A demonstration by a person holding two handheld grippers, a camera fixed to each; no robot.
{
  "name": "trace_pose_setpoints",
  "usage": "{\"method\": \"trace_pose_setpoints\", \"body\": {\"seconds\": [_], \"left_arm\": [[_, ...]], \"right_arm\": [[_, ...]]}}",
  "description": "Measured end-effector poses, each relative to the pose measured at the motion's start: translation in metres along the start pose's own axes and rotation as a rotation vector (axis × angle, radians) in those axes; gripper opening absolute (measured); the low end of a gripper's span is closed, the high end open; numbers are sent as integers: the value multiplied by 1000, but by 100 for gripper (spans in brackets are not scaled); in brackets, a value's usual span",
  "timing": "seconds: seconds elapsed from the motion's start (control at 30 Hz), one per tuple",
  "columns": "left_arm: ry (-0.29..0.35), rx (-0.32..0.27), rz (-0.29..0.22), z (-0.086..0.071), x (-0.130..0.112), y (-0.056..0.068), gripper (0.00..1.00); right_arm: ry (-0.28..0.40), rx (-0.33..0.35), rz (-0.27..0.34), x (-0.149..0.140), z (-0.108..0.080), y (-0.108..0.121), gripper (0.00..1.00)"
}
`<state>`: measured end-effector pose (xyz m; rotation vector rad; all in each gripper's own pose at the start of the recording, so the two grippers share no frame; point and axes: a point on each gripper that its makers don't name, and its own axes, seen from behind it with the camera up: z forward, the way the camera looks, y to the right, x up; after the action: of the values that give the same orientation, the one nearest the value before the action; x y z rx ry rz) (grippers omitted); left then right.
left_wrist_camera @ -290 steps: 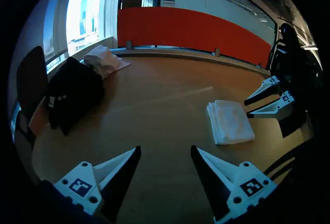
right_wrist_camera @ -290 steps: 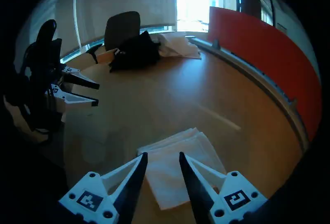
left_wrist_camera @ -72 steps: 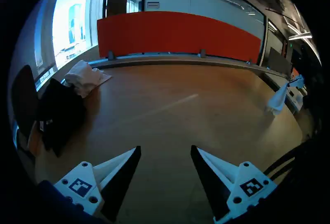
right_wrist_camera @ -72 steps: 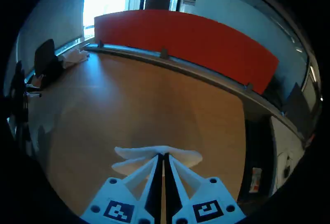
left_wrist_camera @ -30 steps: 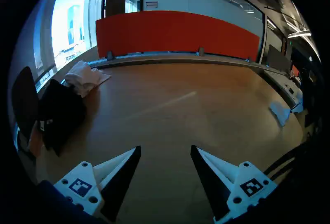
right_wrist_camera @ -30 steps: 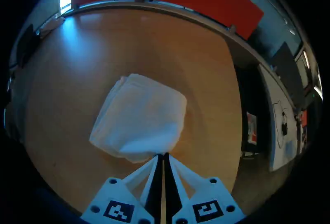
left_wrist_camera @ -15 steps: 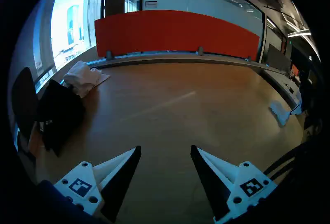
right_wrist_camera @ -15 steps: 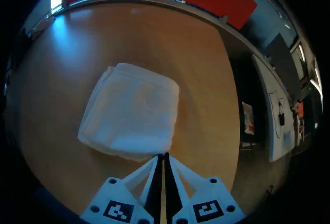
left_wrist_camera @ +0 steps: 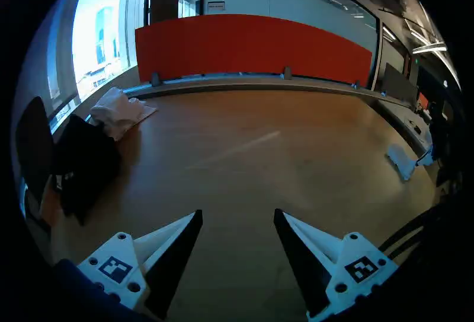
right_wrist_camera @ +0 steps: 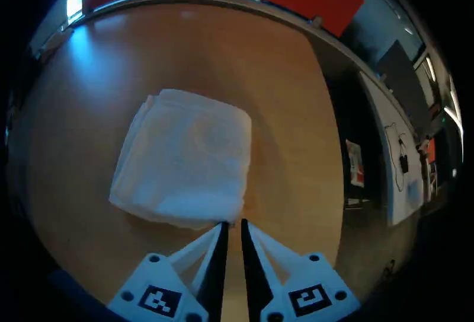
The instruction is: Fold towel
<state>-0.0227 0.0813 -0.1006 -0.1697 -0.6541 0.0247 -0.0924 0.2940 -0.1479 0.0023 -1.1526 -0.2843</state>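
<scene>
In the right gripper view a white towel [right_wrist_camera: 183,159], folded into a thick square, lies flat on the wooden table [right_wrist_camera: 284,102]. Its near edge sits right at the tips of my right gripper [right_wrist_camera: 234,225]. Those fingers stand a narrow gap apart, with bare table showing between them. In the left gripper view the same towel [left_wrist_camera: 402,161] is a small white shape at the table's far right edge. My left gripper [left_wrist_camera: 237,214] hovers wide open over bare wood, far from the towel, holding nothing.
A black bag [left_wrist_camera: 89,156] and a heap of white towels [left_wrist_camera: 118,111] sit at the table's left end, with a dark chair [left_wrist_camera: 32,138] behind. A red partition [left_wrist_camera: 255,46] runs along the far edge. The table's right edge [right_wrist_camera: 332,162] drops to the floor.
The right gripper brought the folded towel to the table's right end and laid it down. Its fingers, pressed together half a second ago, have parted slightly. The left gripper has stayed still.
</scene>
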Motion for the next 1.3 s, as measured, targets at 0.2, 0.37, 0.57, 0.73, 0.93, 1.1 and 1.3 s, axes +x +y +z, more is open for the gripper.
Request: {"method": "trace_pose_setpoints", "body": {"seconds": [0.2,0.37,0.57,0.73,0.93,1.1,1.3], "left_arm": [[1,0,-2,0,1,0,89],[3,-2,-1,0,3,0,89],[5,-5,-3,1,4,0,89],[7,-8,-3,1,5,0,89],[9,-12,-6,1,6,0,89],[11,-12,-10,1,7,-1,89],[16,-13,-14,1,10,-1,89]], "right_arm": [[-5,-6,15,-6,-4,2,44],[-17,-1,16,-13,-7,0,60],[-13,3,24,-17,-12,-3,89],[-5,-4,25,-17,-15,-4,98],[15,-1,40,-14,-20,-8,98],[54,12,64,-6,-25,-13,98],[124,40,96,10,-35,-26,98]]}}
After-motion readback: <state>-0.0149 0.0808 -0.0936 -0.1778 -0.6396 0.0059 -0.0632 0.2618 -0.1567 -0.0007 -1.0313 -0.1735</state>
